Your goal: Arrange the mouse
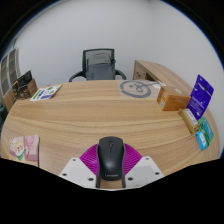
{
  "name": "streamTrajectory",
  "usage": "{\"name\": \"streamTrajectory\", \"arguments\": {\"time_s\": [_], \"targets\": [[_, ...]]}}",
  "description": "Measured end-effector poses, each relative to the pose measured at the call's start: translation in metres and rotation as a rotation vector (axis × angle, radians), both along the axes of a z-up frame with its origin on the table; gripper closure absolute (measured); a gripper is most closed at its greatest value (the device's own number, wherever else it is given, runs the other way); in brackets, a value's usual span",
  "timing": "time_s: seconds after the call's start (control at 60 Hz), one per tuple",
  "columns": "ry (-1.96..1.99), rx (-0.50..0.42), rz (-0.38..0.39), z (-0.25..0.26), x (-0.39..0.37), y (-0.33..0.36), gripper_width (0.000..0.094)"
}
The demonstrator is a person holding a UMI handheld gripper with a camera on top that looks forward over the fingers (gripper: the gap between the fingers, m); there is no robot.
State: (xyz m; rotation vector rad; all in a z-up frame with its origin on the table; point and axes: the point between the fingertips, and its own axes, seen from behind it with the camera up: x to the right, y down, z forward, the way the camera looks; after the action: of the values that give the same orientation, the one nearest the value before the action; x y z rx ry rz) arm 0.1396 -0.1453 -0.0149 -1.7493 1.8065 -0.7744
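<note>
The gripper [110, 176] is carrying the black mouse [110, 158], its fingers [84, 166] pressing on both flanks with the pads hugging its body, seemingly holding it low over the near edge of the wooden tabletop [100, 110] for setting down.

Wooden desk [90, 115] with a curved far edge fills most of the view. Behind it a dark office chair [99, 64] sits pushed up to the desk, plain white wall [110, 25] beyond. A cardboard box [160, 82] stands at the right end of the desk, a blue box [203, 97] near it, and a round grey disc [134, 89] lies beside the cardboard box. Booklets [44, 92] at the left end (print unreadable). Shelving [10, 72] by the left wall. Light is even.
</note>
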Motion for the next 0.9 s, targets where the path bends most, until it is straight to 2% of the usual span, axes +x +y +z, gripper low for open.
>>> {"name": "streamTrajectory", "arguments": {"time_s": [0.15,0.183,0.317,0.483,0.583,0.717,0.9], "targets": [[-0.001,0.026,-0.03,0.013,-0.006,0.001,0.0656],[0.006,0.017,-0.013,0.022,-0.009,0.003,0.0654],[-0.083,0.029,0.011,0.093,-0.013,0.027,0.0654],[-0.139,0.099,0.107,0.169,-0.028,0.107,0.0654],[-0.149,0.138,0.181,0.19,-0.044,0.172,0.0654],[-0.112,0.162,0.254,0.171,-0.067,0.257,0.0654],[0.002,0.145,0.295,0.091,-0.098,0.33,0.0654]]}}
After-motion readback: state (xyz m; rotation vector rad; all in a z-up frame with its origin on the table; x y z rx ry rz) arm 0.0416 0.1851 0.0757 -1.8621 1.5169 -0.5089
